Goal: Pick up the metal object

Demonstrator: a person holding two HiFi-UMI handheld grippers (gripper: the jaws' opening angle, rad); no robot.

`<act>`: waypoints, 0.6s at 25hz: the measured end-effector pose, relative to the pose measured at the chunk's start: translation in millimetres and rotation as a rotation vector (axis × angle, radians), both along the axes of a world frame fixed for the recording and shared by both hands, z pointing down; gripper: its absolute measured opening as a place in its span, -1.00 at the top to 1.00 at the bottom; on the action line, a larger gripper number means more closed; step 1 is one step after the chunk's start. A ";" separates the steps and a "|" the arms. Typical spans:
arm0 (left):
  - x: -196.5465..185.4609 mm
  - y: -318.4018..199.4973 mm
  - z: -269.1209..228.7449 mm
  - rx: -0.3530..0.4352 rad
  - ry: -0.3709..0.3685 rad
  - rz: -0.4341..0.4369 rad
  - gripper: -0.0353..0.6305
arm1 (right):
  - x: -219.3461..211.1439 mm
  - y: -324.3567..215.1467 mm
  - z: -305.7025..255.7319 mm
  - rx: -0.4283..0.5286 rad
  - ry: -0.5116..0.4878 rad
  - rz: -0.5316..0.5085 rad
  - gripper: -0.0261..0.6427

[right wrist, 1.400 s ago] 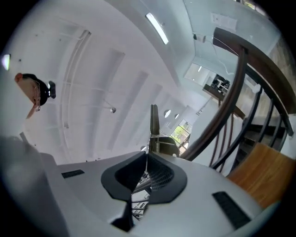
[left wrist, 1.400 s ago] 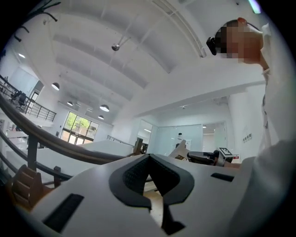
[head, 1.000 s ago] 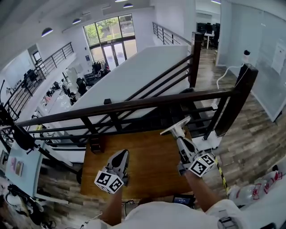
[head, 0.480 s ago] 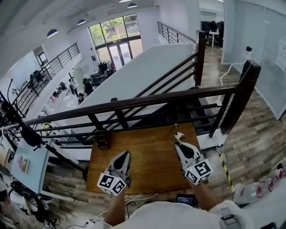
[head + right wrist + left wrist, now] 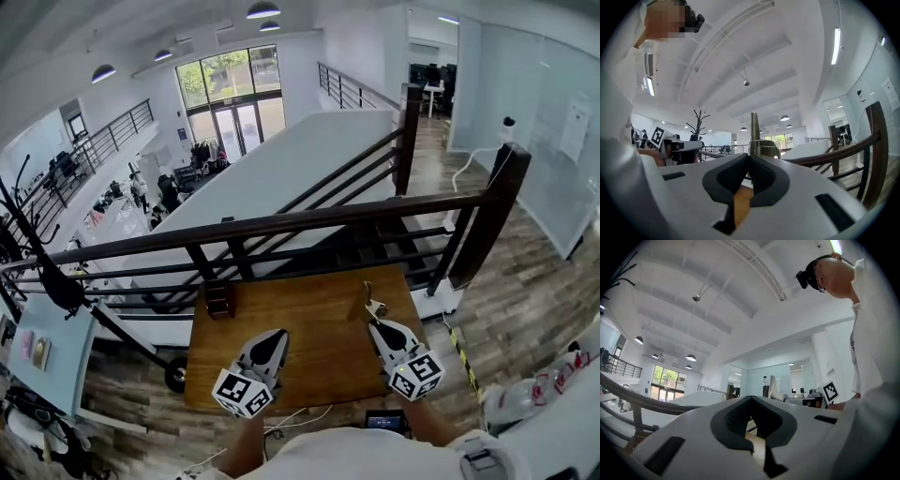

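Two hand-held grippers over a wooden counter (image 5: 309,323) beside a dark railing (image 5: 281,223)

The right hand-held gripper (image 5: 376,324) holds a small metal object (image 5: 368,302) at its tips, and the piece sticks up over the counter's right side. The left hand-held gripper (image 5: 274,337) hovers over the near left part, jaws drawn together, well apart from the right one. Wood-plank floor surrounds the counter.

Dark railing (image 5: 281,221), plank floor (image 5: 525,281), tall windows (image 5: 225,66); possibly desks (image 5: 117,206) below.

open wooden tabletop (image 5: 300,330) ahead, dark railing (image 5: 281,222) along its far edge
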State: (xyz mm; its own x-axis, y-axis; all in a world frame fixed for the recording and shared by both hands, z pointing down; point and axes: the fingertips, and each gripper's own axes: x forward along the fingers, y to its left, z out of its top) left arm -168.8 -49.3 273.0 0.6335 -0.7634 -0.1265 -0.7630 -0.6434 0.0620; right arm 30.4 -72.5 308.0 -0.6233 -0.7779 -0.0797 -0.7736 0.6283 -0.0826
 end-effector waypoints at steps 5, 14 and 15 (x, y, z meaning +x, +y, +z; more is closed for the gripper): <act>-46.0 33.6 16.3 -0.031 0.022 -0.008 0.85 | -42.9 37.8 -0.2 0.026 -0.045 -0.011 0.84; -88.4 69.8 64.7 -0.078 0.121 -0.033 0.85 | -69.1 78.9 38.3 -0.055 -0.043 0.011 0.84; -85.2 71.9 66.2 -0.087 0.117 -0.030 0.85 | -66.7 80.1 39.4 -0.059 -0.047 0.013 0.84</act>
State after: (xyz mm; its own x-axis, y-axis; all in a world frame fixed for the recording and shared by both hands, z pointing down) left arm -254.1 22.6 339.2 0.5953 -0.7929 -0.1305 -0.7657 -0.6090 0.2069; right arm -36.2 7.6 347.4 -0.6097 -0.7902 -0.0620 -0.7761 0.6111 -0.1554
